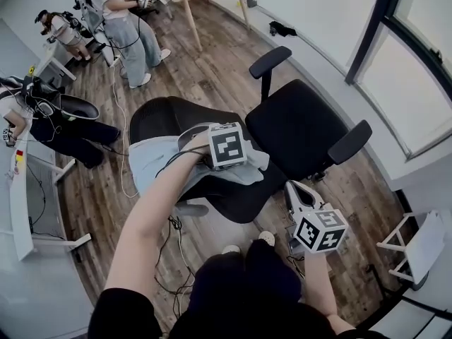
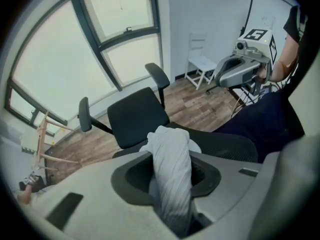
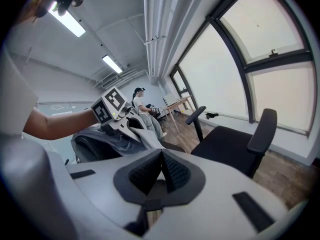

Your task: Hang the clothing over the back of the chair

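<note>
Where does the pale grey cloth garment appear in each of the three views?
Head view: pale grey cloth garment draped over the black mesh chair back, centre-left.
Left gripper view: garment at bottom centre, bunched between the jaws.
Right gripper view: garment left of centre, over that chair back.
Shared landmark: the black office chair's seat.

The head view looks steeply down from above the person (image 1: 240, 288), with the black office chair (image 1: 296, 129) at frame centre. The left gripper view hangs close over the chair's back, facing seat and windows (image 2: 75, 59), the right gripper (image 2: 225, 76) at upper right. The right gripper view looks nearly level from beside the chair, the left gripper (image 3: 127, 124) at centre left. All three share the chair.
</note>
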`<state>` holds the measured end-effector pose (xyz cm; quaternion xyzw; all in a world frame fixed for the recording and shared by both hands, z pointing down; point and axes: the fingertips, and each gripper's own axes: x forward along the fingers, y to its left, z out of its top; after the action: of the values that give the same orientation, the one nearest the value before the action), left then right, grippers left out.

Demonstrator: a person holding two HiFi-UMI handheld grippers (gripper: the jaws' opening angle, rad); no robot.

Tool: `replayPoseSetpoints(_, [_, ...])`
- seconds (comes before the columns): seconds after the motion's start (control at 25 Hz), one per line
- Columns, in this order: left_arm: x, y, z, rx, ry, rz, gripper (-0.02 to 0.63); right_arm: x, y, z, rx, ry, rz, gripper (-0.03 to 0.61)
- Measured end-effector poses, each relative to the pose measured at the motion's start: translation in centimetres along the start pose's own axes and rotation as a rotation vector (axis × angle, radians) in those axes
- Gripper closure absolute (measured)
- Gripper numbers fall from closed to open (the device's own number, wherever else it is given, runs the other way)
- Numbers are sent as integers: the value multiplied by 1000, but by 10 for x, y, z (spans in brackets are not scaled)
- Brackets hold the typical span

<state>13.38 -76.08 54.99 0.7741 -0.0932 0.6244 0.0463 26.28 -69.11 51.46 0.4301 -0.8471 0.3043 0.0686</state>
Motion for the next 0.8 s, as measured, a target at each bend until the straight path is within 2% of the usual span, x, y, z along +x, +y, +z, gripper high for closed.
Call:
replayPoseSetpoints(0.08, [-5, -10, 7, -23, -26, -52, 371, -3, 0, 2, 2, -2, 3, 578])
replayPoseSetpoints(0.16, [-12, -17, 14, -28, -59, -90, 316, -4, 3, 3, 0, -2, 6, 578])
replayPoseSetpoints(0.36, [-24, -20, 26, -50, -133, -101, 301, -1, 9, 6, -12, -4, 13, 578])
replayPoseSetpoints(0.8, [-63, -23, 27, -88, -187, -29, 301, -1, 22, 13, -21, -27, 3, 578])
